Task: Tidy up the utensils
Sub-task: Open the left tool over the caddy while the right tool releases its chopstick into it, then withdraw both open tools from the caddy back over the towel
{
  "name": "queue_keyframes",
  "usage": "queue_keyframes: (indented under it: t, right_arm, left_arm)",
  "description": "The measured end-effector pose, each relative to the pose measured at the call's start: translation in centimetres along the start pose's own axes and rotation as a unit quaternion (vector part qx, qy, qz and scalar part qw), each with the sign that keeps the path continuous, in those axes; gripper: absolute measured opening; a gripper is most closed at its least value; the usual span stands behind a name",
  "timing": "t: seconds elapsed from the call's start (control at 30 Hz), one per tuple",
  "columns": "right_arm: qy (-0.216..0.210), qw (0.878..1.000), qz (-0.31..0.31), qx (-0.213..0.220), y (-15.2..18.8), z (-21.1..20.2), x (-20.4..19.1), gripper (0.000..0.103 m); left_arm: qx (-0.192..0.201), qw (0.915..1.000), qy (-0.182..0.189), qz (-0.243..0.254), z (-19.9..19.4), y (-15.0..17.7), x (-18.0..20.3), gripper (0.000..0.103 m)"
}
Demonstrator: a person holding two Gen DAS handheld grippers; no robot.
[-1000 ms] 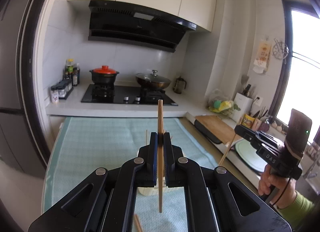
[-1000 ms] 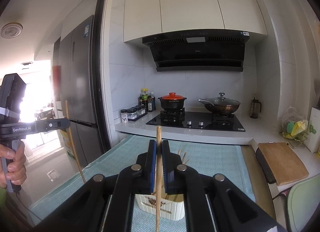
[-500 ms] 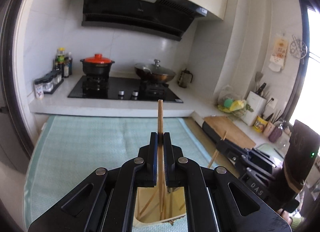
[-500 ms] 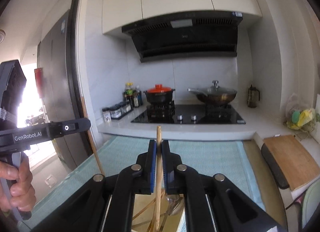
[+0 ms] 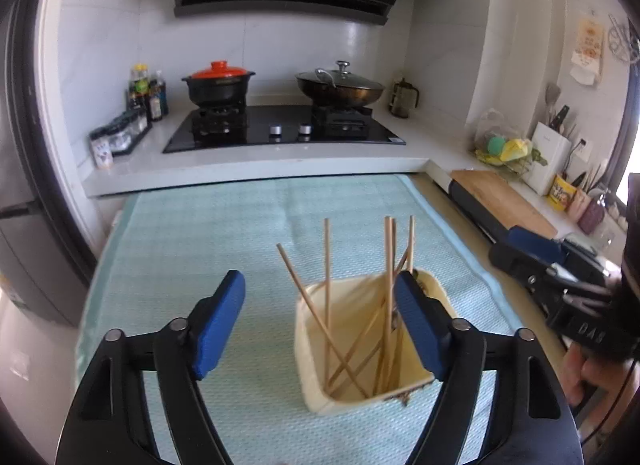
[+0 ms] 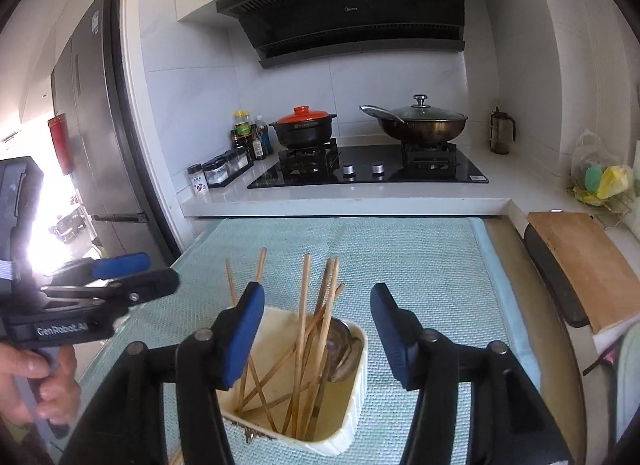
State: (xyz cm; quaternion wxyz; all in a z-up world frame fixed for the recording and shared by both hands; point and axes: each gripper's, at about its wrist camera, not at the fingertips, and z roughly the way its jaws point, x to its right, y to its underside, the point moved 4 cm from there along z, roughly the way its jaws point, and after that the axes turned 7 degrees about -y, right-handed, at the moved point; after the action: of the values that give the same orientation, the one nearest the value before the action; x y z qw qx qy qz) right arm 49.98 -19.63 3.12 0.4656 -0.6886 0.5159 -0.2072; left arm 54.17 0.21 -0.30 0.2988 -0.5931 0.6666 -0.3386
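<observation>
A cream utensil holder (image 5: 316, 393) stands on the teal mat (image 5: 208, 233) with several wooden chopsticks (image 5: 327, 265) leaning inside it. In the right wrist view the holder (image 6: 354, 413) also holds chopsticks (image 6: 305, 305) and metal spoons (image 6: 344, 349). My left gripper (image 5: 320, 321) is open and empty just above the holder, which sits under its right finger. My right gripper (image 6: 318, 335) is open and empty above the holder. Each gripper shows in the other's view, the right one (image 5: 560, 289) and the left one (image 6: 100, 285).
Beyond the mat is a white counter with a black hob (image 5: 280, 129), a red-lidded pot (image 5: 218, 83) and a lidded wok (image 5: 340, 89). Spice jars (image 5: 120, 137) stand left. A wooden cutting board (image 6: 580, 257) lies right. A fridge (image 6: 80, 125) stands left.
Both grippers came down over the holder, opened and let go of the chopstick each held. Those chopsticks now stand in the holder.
</observation>
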Motion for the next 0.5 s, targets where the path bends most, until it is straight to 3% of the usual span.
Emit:
queue_keyframes:
  t: [0.1, 0.23, 0.33, 0.5]
  right_arm:
    - [0.001, 1.0, -0.03, -0.006, 1.2, -3.2, -0.8, 0.057]
    - [0.006, 0.997, -0.064, -0.03, 5.2, -7.0, -1.9, 0.057]
    - [0.007, 0.996, -0.078, -0.05, 8.8, -9.2, -2.7, 0.057]
    - [0.02, 0.995, -0.086, -0.054, 14.9, -13.0, -4.5, 0.057]
  left_arm:
    - [-0.002, 0.9988, -0.032, 0.037, -4.2, 2.8, -1.9, 0.093]
    - [-0.02, 0.9935, -0.086, 0.072, -9.2, 7.5, -4.5, 0.095]
    - [-0.034, 0.9936, -0.085, 0.065, -12.7, 11.3, -5.6, 0.096]
    - [-0.025, 0.9974, -0.063, 0.022, -17.1, 16.9, -5.5, 0.099]
